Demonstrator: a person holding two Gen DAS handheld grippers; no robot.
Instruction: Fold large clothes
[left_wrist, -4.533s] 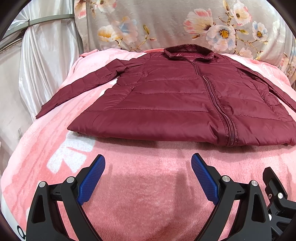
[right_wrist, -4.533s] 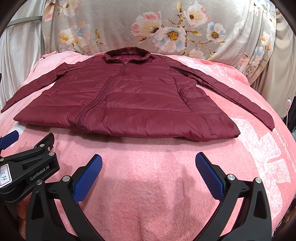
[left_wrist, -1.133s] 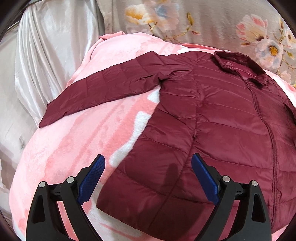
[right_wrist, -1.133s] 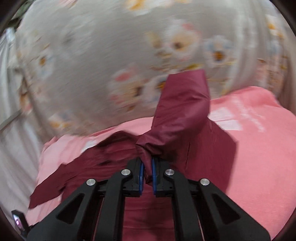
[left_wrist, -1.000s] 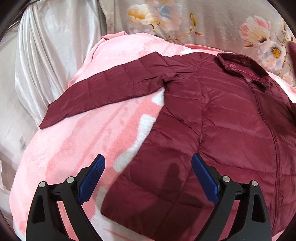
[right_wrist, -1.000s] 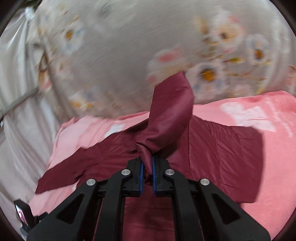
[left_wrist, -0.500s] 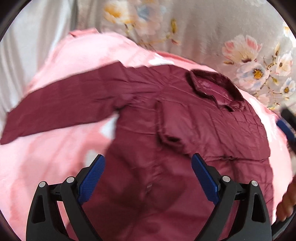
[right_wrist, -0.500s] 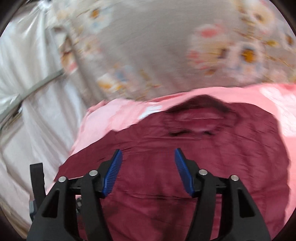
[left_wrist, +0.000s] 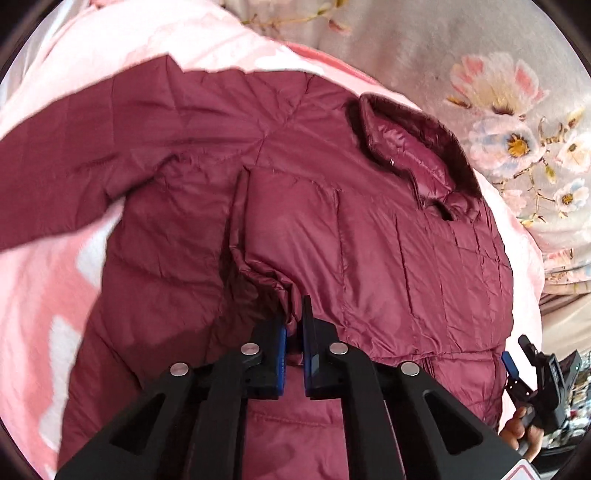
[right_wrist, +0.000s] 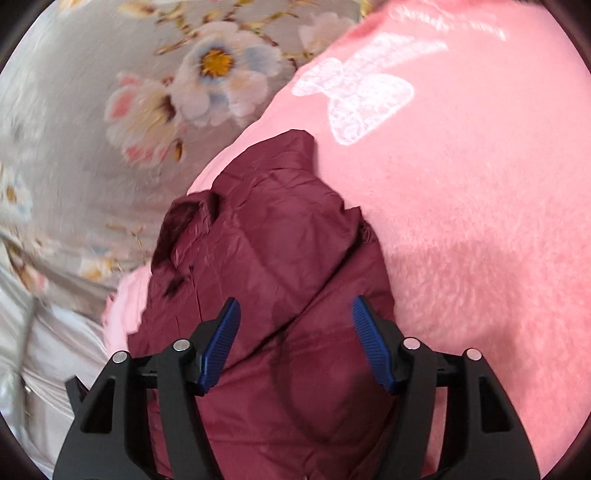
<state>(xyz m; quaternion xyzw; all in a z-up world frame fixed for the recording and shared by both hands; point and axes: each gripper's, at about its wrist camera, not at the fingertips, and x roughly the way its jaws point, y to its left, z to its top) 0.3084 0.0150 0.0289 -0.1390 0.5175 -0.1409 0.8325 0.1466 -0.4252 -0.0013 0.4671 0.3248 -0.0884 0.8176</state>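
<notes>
A maroon quilted jacket (left_wrist: 369, 236) lies front-up on a pink blanket (left_wrist: 33, 266). Its right sleeve (left_wrist: 295, 206) is folded across the chest. My left gripper (left_wrist: 293, 332) is shut on the cuff end of that folded sleeve. The other sleeve (left_wrist: 81, 158) stretches out to the left, and the collar (left_wrist: 410, 147) is at the far side. In the right wrist view my right gripper (right_wrist: 295, 332) is open and empty, just above the jacket's right side (right_wrist: 280, 273) near the shoulder fold. The right gripper also shows in the left wrist view (left_wrist: 517, 373).
A grey floral fabric (left_wrist: 498, 96) backs the far side and shows in the right wrist view (right_wrist: 110, 92). The pink blanket with a white bow print (right_wrist: 354, 96) spreads to the right of the jacket. White satin cloth (right_wrist: 40, 354) hangs at the left.
My right gripper carried the sleeve across the chest, let it go and pulled back to the jacket's right side. My left gripper moved in and shut on the folded sleeve's cuff.
</notes>
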